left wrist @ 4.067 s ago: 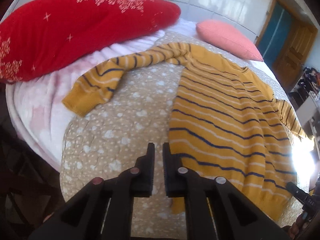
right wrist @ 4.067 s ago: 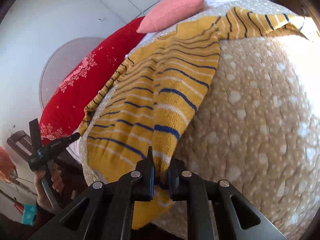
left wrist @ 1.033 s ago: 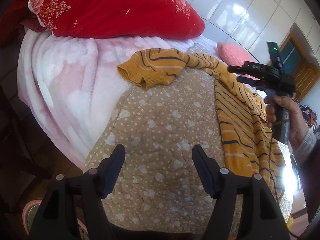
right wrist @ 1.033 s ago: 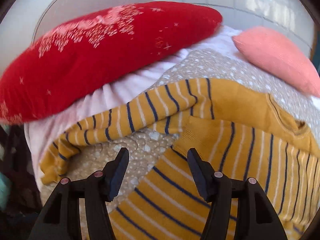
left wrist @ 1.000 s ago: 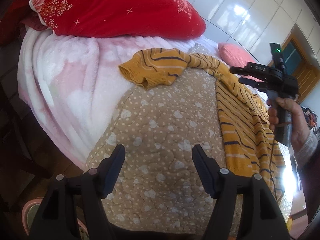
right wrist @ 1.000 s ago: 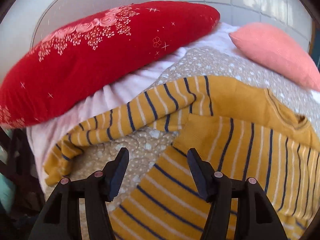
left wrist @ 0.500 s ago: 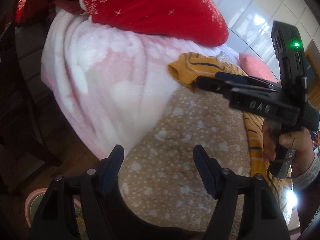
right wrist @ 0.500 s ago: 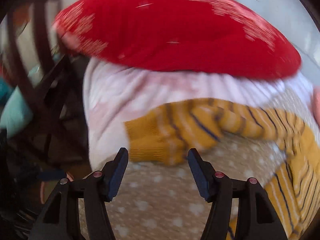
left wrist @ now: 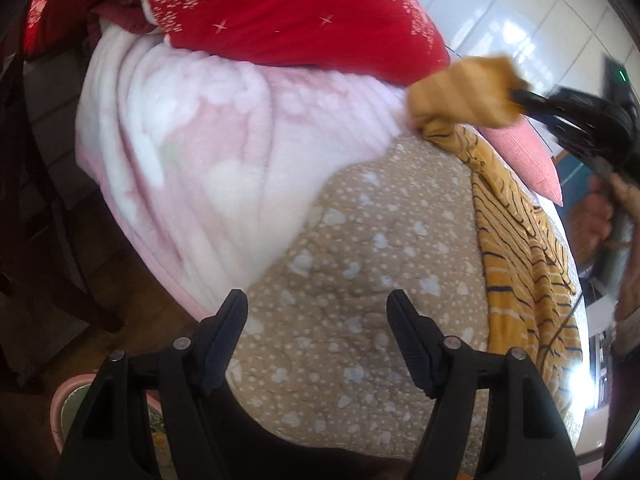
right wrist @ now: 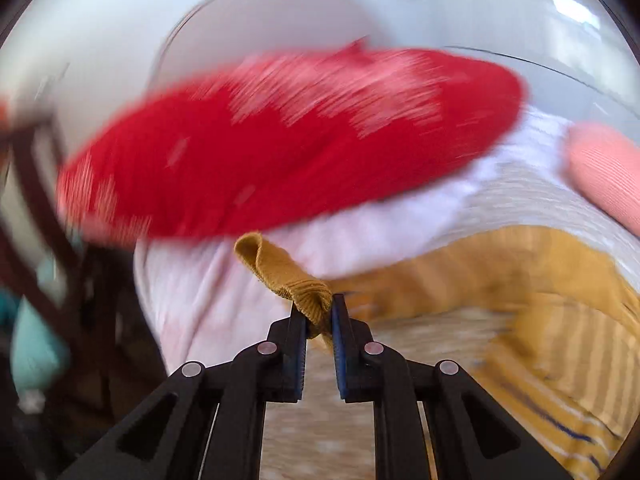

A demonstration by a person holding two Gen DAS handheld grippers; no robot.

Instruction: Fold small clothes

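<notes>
— Which step was in hand?

— The sleeve fold, I'd judge. The right claw (right wrist: 319, 312) had pinched the cuff (right wrist: 288, 276) of the sweater (left wrist: 520, 248), its fingers nearly together on the ribbed knit, and held it lifted off the bed (left wrist: 360, 264).

— And the left claw (left wrist: 316, 324)?

— Spread wide, holding nothing, hovering over the spotted quilt near the bed's edge.

— Where did the sweater lie?

— Its body stretched along the quilt, near the pink pillow (left wrist: 524, 160); the raised sleeve ran up beside the pink blanket (left wrist: 200, 152), below the red pillow (left wrist: 304, 8).

— What did the next move call for?

— Probably carrying the cuff across the sweater's body and laying the sleeve flat without a twist. The right view was blurred, so how much knit sat between the fingers was hard to tell.
</notes>
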